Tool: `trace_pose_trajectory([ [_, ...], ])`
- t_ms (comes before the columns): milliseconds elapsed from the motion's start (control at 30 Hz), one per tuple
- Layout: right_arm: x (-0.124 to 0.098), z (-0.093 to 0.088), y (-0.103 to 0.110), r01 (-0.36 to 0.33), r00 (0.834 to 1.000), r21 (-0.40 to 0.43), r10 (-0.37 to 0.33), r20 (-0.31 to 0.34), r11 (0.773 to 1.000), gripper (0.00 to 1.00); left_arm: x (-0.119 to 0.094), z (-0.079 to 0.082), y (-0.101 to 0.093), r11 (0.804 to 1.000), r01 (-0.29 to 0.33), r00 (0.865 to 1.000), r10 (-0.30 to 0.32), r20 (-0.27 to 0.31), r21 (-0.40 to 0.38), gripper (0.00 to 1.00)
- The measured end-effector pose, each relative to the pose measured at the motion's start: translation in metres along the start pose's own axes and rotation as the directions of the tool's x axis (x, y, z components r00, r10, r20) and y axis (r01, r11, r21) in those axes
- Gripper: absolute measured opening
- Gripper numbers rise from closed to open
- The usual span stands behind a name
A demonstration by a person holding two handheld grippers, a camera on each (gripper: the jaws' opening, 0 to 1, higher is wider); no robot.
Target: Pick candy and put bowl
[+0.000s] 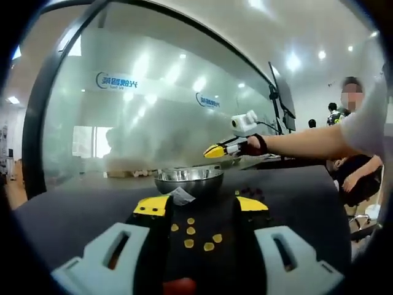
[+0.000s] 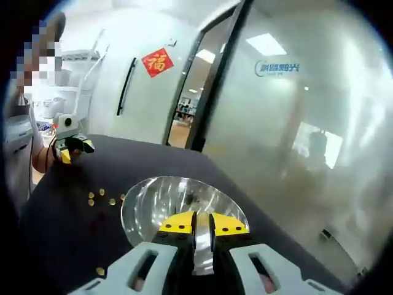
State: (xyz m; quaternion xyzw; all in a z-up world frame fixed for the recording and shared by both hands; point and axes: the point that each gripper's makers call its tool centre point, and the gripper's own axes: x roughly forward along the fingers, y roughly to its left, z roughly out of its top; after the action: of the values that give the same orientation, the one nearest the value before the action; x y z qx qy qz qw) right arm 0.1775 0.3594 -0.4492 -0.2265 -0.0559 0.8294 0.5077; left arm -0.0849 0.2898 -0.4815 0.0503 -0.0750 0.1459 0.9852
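Frosted glass walls back our dark table (image 1: 73,209). From the left gripper view, our left gripper (image 1: 201,208) stands open, yellow candies (image 1: 191,230) lying between its jaws and the steel bowl (image 1: 188,179) just beyond; our right gripper (image 1: 216,150) hangs past the bowl. From the right gripper view, that gripper (image 2: 202,228) is nearly closed above the bowl (image 2: 153,200), candies (image 2: 101,198) scattered left.

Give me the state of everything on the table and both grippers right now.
Bowl: upright on the table; contents unclear.
Yellow candies: loose on the table beside the bowl.
Left gripper: open, above the candies.
Right gripper: nearly shut over the bowl; unclear if holding anything.
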Motion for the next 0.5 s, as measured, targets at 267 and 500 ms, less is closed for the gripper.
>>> trace_pose_trajectory([
  [267,0.037,-0.028,0.013,-0.088,0.99,0.004,0.087,-0.114,0.996,0.05,-0.001,0.003,0.0,1.0,0.01,1.0,-0.01,0.014,-0.022,0.34],
  [500,0.045,-0.045,0.019,-0.123,0.981,0.001,0.122,-0.153,0.992,0.05,0.001,-0.002,-0.002,1.0,0.017,1.0,-0.017,-0.003,-0.023,0.34],
])
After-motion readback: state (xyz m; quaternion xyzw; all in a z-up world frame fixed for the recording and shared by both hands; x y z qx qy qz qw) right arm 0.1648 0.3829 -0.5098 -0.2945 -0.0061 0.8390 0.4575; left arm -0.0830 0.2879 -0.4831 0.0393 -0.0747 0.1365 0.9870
